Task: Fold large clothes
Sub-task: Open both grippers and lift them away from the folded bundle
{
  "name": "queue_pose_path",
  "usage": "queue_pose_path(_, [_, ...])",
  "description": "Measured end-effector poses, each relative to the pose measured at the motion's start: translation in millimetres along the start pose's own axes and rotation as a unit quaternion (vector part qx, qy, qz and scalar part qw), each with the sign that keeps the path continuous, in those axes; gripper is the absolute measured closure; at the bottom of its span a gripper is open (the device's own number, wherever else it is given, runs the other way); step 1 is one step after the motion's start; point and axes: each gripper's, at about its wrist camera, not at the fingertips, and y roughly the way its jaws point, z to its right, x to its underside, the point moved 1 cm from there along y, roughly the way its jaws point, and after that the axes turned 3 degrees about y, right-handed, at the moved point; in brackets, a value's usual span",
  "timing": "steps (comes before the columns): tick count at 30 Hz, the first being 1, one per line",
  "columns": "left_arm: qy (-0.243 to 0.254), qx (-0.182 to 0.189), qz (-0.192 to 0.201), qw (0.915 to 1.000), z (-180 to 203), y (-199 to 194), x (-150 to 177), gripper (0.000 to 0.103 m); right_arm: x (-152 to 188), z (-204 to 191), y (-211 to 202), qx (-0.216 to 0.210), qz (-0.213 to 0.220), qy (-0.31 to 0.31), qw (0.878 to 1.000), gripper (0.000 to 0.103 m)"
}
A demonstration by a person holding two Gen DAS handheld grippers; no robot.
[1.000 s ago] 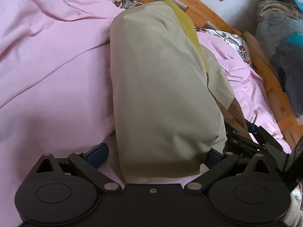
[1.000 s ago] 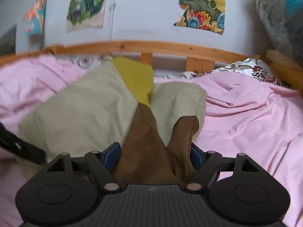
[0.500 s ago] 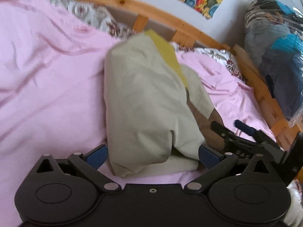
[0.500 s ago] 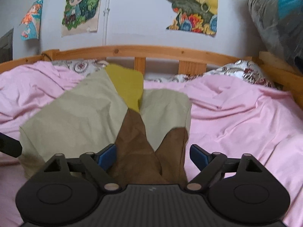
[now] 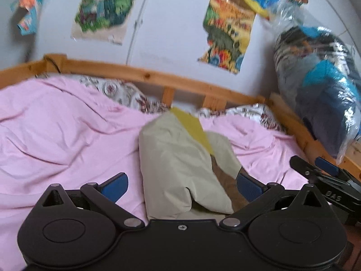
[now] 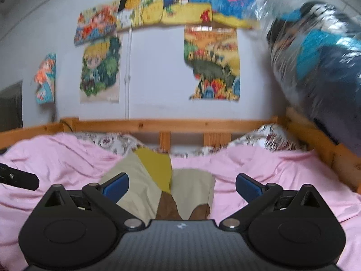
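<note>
Both grippers open, clear of the folded garment

The left gripper (image 5: 181,184) and right gripper (image 6: 182,186) stand with jaws wide; the right jaws have just been opening, with nothing clamped. The folded garment (image 5: 178,169), beige, yellow and brown, lies on the pink sheet (image 5: 67,140) mid-bed, its far end near the wooden headboard (image 6: 180,124).

One folded garment (image 5: 176,167), two hand-held grippers (image 5: 181,186).

Only one text can be read: white letters "DAS" on the black body of the right tongs (image 5: 325,169), seen right of the left tongs (image 5: 180,185)
</note>
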Motion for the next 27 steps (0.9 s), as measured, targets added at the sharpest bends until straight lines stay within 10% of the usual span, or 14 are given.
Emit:
queue_pose_path(12, [0.027,-0.025,0.034,0.9988,18.6,-58.6,24.2,0.001,3.6,-13.8,-92.3,-0.024,0.05,0.026,0.998,0.0])
queue_pose_path(27, [0.06,-0.08,0.008,0.995,10.9,-52.7,83.2,0.001,44.3,-13.3,-114.2,0.02,0.003,0.023,1.0,0.0])
